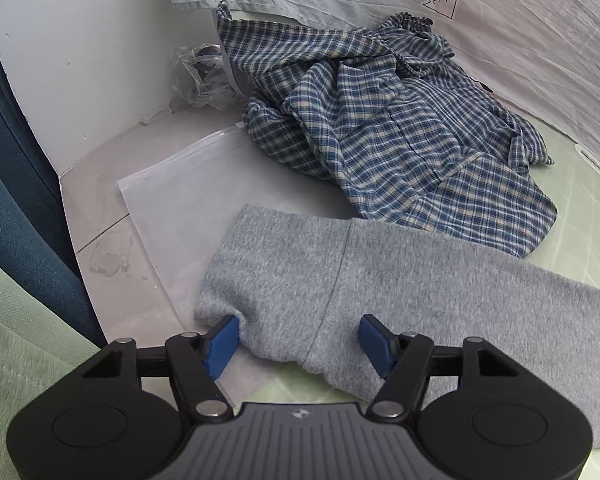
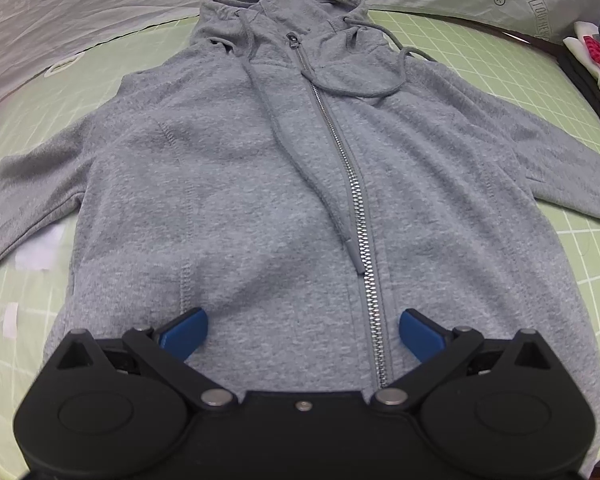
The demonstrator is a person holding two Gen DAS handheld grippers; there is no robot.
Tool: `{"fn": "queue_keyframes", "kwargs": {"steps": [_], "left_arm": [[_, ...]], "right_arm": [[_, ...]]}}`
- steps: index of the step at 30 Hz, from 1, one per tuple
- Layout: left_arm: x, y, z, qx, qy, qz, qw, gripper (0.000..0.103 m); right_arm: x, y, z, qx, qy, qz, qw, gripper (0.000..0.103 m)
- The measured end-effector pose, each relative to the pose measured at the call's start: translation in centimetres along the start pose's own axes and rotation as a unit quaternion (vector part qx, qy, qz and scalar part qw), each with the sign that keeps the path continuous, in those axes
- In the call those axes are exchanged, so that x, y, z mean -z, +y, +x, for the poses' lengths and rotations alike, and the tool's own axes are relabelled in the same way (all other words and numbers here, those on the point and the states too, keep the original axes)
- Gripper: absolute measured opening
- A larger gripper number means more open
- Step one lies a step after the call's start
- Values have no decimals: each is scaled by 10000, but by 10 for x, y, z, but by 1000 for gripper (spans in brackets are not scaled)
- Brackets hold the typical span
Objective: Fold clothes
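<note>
A grey zip-up hoodie [image 2: 228, 168] lies flat and face up on the green cutting mat [image 2: 500, 64], hood at the far end, zipper closed, sleeves spread to both sides. My right gripper [image 2: 302, 334] is open over the hoodie's lower hem, its blue fingers on either side of the zipper. In the left wrist view the hoodie's sleeve [image 1: 380, 272] lies across the mat. My left gripper [image 1: 300, 340] is open at the cuff end, with the cuff between its blue fingers.
A crumpled blue plaid shirt [image 1: 392, 120] lies behind the sleeve. A clear plastic bag [image 1: 172, 200] lies flat beside it and crumpled plastic [image 1: 200, 76] sits by the white wall. A stack of folded clothes [image 2: 596, 48] is at the mat's far right.
</note>
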State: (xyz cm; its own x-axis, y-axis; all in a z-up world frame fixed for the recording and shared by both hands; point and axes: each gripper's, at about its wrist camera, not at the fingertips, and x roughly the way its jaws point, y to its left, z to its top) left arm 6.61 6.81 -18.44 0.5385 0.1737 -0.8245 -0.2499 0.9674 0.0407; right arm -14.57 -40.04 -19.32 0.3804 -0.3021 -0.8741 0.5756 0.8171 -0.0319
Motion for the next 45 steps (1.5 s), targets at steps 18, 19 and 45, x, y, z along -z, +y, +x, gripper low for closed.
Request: {"fn": "queue_keyframes", "kwargs": {"steps": [18, 19, 45], "left_arm": [[0, 4, -4, -139, 379, -268, 9988, 58], [-1, 3, -4, -166, 395, -263, 9987, 58], [-2, 14, 2, -352, 552, -789, 9947, 82]], "right_arm": [[-189, 58, 90, -972, -1206, -1022, 9826, 53], [-198, 61, 98, -1008, -1209, -1090, 9815, 52], [-197, 57, 77, -905, -1408, -878, 9820, 91]]}}
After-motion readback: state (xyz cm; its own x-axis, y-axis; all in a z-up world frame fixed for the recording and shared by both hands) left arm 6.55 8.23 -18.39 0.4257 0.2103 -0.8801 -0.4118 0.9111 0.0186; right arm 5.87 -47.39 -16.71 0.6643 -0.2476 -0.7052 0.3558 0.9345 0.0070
